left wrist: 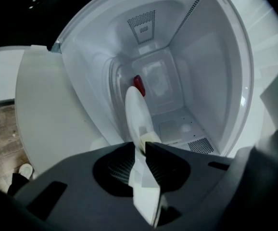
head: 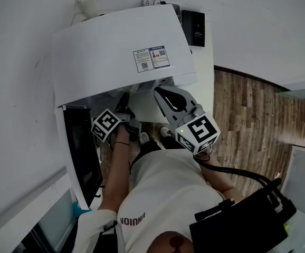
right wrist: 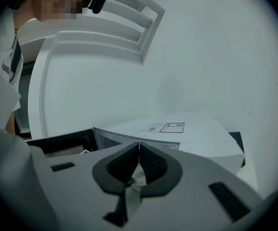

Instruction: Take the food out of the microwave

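Microwave point(head: 115, 46): white, standing on a white counter point(head: 204, 73). Its door point(head: 81, 152) is swung wide open, off to the left of the left fingers.
Left gripper point(left wrist: 141, 146): reaches into the open cavity. Its fingers point(left wrist: 170, 162) are clamped on the near rim of a white plate, with the rim pinched between the pads.
Plate point(left wrist: 136, 112): runs straight ahead from the left fingertips and lies inside the cavity. The rolled view shows it almost edge-on.
Red food point(left wrist: 139, 84): on the far part of the plate, beyond the left fingertips and toward the back wall. It is too small to tell what kind it is.
Right gripper point(right wrist: 138, 146): held outside the microwave, its fingers closed together with nothing between them.
Label point(right wrist: 164, 127): printed sticker on the microwave's top, just past the right fingertips. The open door lies to their left.
Wooden floor point(head: 247, 115): below and to the right of the right fingers, beside the counter.
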